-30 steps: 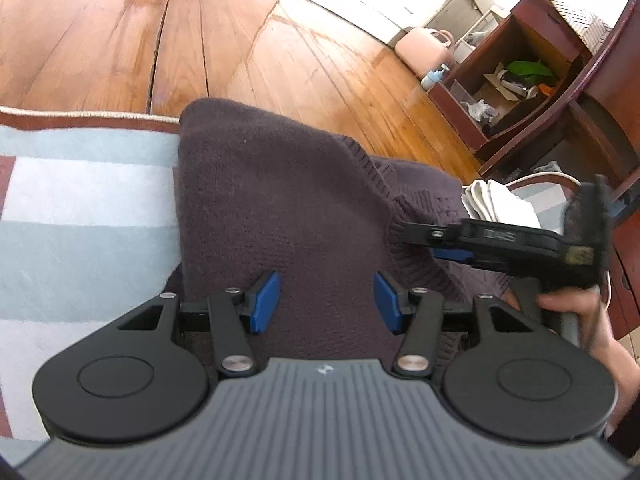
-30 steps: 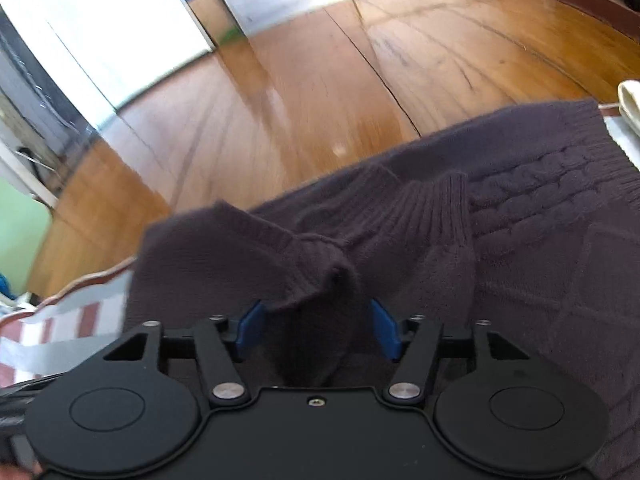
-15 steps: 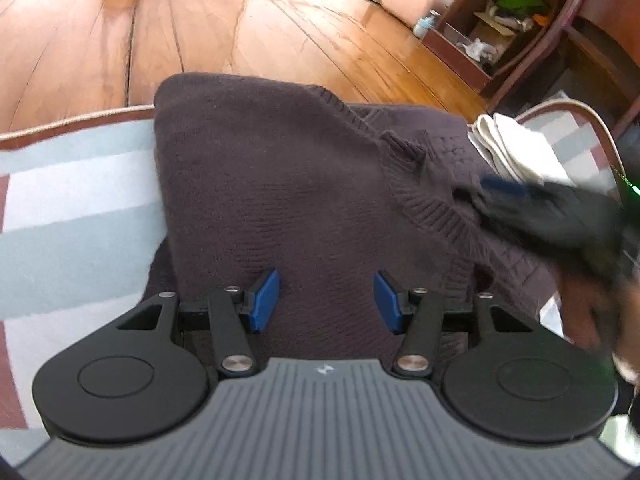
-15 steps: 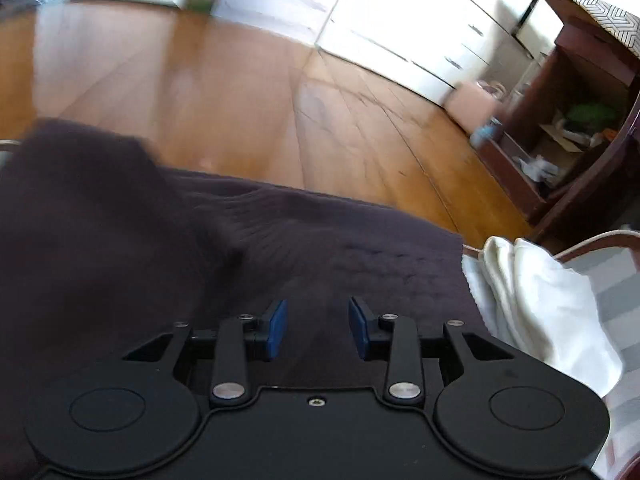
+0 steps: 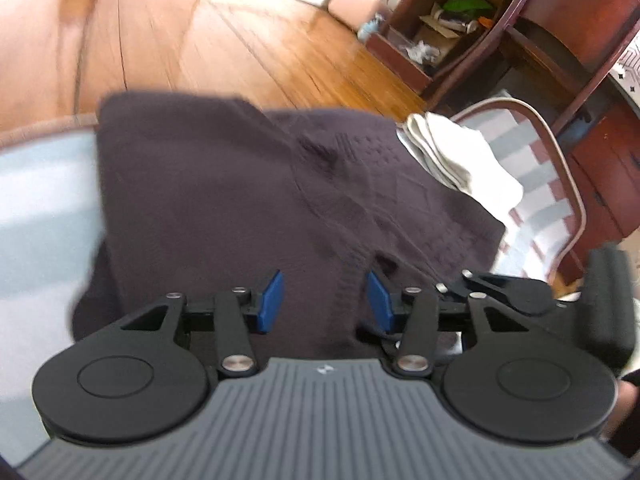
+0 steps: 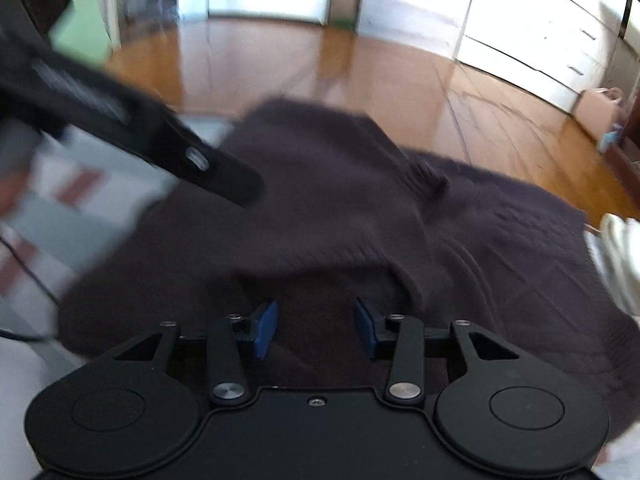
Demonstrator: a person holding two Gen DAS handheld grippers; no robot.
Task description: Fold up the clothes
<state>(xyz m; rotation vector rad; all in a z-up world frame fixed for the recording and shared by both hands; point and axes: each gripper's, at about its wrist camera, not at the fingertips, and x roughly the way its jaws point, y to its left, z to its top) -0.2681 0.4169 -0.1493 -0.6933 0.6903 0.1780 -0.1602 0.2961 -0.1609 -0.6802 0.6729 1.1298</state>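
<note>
A dark brown knit sweater (image 5: 208, 200) lies flat on a striped rug (image 5: 36, 208), one sleeve folded across its body (image 6: 328, 200). My left gripper (image 5: 326, 300) hovers over the near hem. Its blue pads are apart and closing, with cloth below them but none pinched. The right gripper (image 6: 316, 328) hangs over the sweater's near edge (image 6: 520, 300). Its jaws are opening and hold nothing. The right gripper's black body (image 5: 520, 292) shows at the right of the left wrist view. The left gripper's arm (image 6: 160, 144) crosses the upper left of the right wrist view, blurred.
A folded white cloth (image 5: 452, 160) lies on the rug against the sweater's right side. Wooden floor (image 5: 240, 40) stretches beyond. A dark wood cabinet (image 5: 460, 24) with clutter and a pink bag (image 5: 352, 0) stand at the far right; white drawers (image 6: 540, 40) line the wall.
The right gripper let go of the sleeve cuff, which now lies across the sweater, and swung and rolled to the near edge. The left gripper drew back and rose slightly.
</note>
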